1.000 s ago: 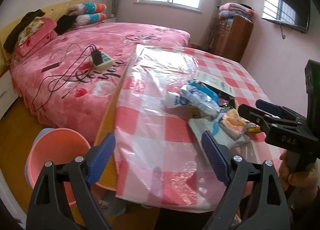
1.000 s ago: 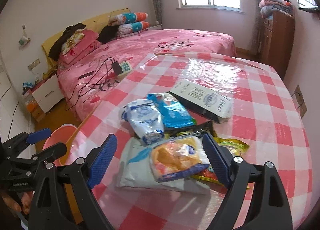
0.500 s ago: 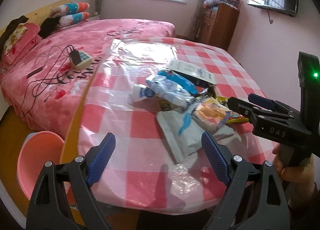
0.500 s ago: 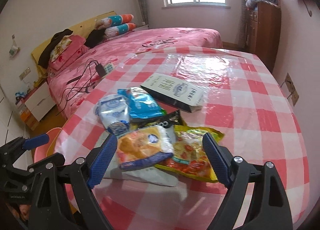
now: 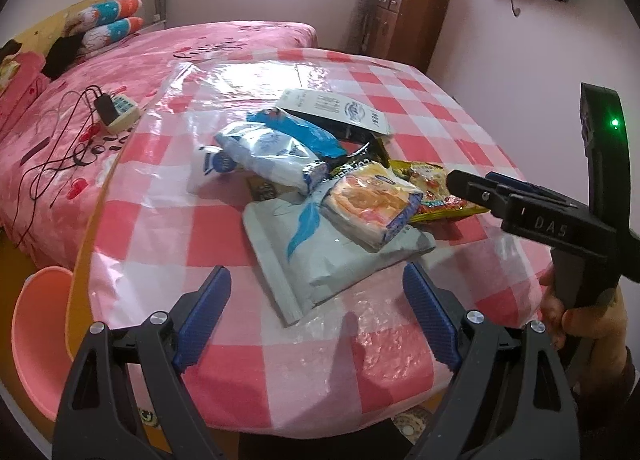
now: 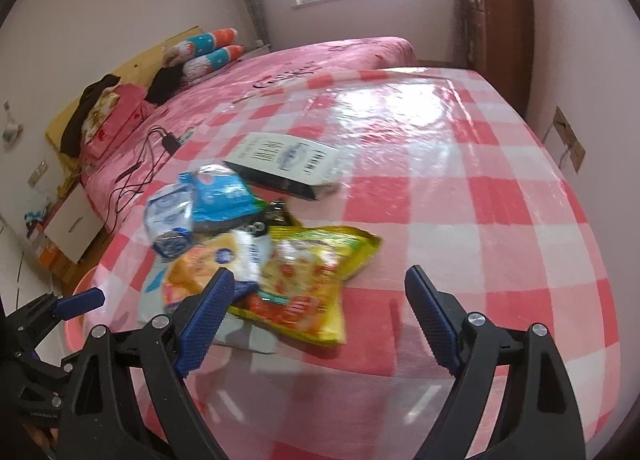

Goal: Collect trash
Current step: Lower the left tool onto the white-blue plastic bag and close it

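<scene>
Several empty snack wrappers lie heaped on a round table (image 5: 248,372) with a pink checked cloth. Nearest me is a grey pouch (image 5: 316,256) with an orange packet (image 5: 372,203) on top, a yellow wrapper (image 6: 312,288) to its right, white (image 5: 268,155) and blue (image 5: 304,131) bags behind, and a black-and-white carton (image 5: 332,111) furthest back. My left gripper (image 5: 316,324) hovers open just short of the grey pouch, nothing between its fingers. My right gripper (image 6: 320,320) stands open over the yellow wrapper's near end. It also shows at the right of the left wrist view, right gripper (image 5: 480,183).
A pink plastic basin (image 5: 36,344) stands on the floor left of the table, also seen as the basin (image 6: 80,320) from the right. A pink bed (image 5: 120,71) with a power strip (image 5: 120,115) and cables lies behind. A wooden cabinet (image 5: 408,27) stands at the back wall.
Both grippers have moved forward and down toward the wrapper pile, which now looks larger and nearer. The right gripper has shifted right, over the yellow wrapper. Both stay open.
</scene>
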Demonstrator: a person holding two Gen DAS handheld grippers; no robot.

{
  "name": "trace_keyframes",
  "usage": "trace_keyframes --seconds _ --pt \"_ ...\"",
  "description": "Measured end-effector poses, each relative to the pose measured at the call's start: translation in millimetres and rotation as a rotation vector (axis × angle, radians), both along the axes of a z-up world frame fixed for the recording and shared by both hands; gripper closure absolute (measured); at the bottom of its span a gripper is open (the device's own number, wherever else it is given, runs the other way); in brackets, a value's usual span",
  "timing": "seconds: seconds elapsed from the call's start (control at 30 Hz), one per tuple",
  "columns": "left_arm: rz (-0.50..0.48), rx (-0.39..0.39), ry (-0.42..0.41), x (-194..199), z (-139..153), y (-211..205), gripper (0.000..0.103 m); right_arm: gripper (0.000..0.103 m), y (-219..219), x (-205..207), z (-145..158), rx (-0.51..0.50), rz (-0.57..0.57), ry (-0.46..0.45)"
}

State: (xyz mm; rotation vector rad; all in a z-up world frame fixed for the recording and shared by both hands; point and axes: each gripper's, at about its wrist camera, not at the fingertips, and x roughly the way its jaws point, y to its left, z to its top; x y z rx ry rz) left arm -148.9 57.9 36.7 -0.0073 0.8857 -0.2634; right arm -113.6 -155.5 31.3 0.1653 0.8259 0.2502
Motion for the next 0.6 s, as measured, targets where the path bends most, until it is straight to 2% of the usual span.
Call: trace_keyframes --seconds 0.2,0.37,0.53,0.6 --pt "-0.018 -0.007 0.034 14 -9 -3 0.015 0.017 -19 4 -10 0.045 -0.015 0.027" --pt "0.008 -0.101 0.067 27 -7 9 0.015 0.017 -17 6 -14 0.079 0.024 0.036" --pt "0.103 -0.231 0.1 46 -4 31 0.015 0.017 -2 3 -13 0.094 0.097 0.025" --pt "0.13 -0.229 0.097 55 -2 32 0.015 0.017 6 0 -11 0.089 0.129 0.014"
